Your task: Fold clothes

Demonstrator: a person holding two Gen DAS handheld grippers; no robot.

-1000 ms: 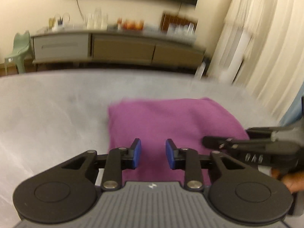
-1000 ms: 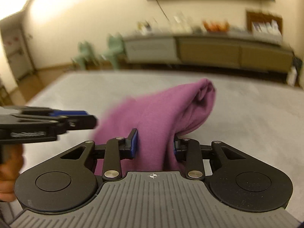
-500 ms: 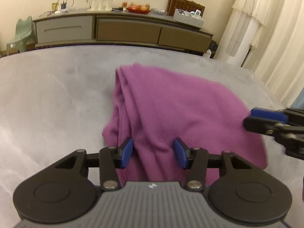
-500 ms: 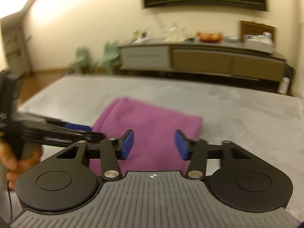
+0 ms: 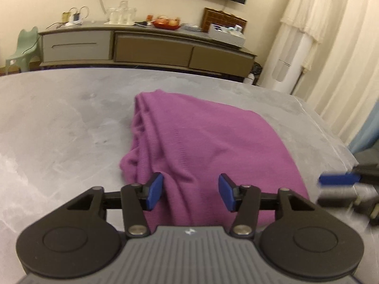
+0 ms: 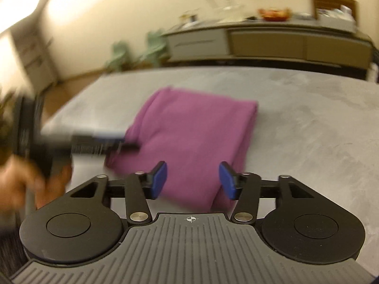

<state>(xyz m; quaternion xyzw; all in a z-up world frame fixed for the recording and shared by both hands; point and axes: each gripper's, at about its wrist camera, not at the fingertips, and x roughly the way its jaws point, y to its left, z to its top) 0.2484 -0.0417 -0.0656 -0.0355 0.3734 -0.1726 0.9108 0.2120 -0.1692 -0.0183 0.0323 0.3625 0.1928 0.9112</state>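
A purple garment (image 5: pixel 201 137) lies folded on the grey table (image 5: pixel 59 123). My left gripper (image 5: pixel 191 190) hovers over its near edge, jaws opening, with cloth beneath the gap and neither blue pad pressing on it. At the right edge of the left wrist view, my right gripper (image 5: pixel 336 189) comes in blurred. In the right wrist view the garment (image 6: pixel 194 127) is a flat rectangle. My right gripper (image 6: pixel 193 181) stands over its near corner, jaws opening and gripping nothing. The left gripper (image 6: pixel 125 140) reaches the garment's left edge, held by a hand (image 6: pixel 21 182).
A long sideboard (image 5: pixel 146 47) with glasses and a fruit bowl stands against the far wall. Green chairs (image 6: pixel 154 45) sit left of it, and a white tower fan (image 5: pixel 289 59) and curtains stand to the right. The table's far edge (image 6: pixel 260 67) runs before the sideboard.
A second ago my right gripper held up a fold of the garment; it has let go and the cloth now lies flat. Both pairs of jaws have widened.
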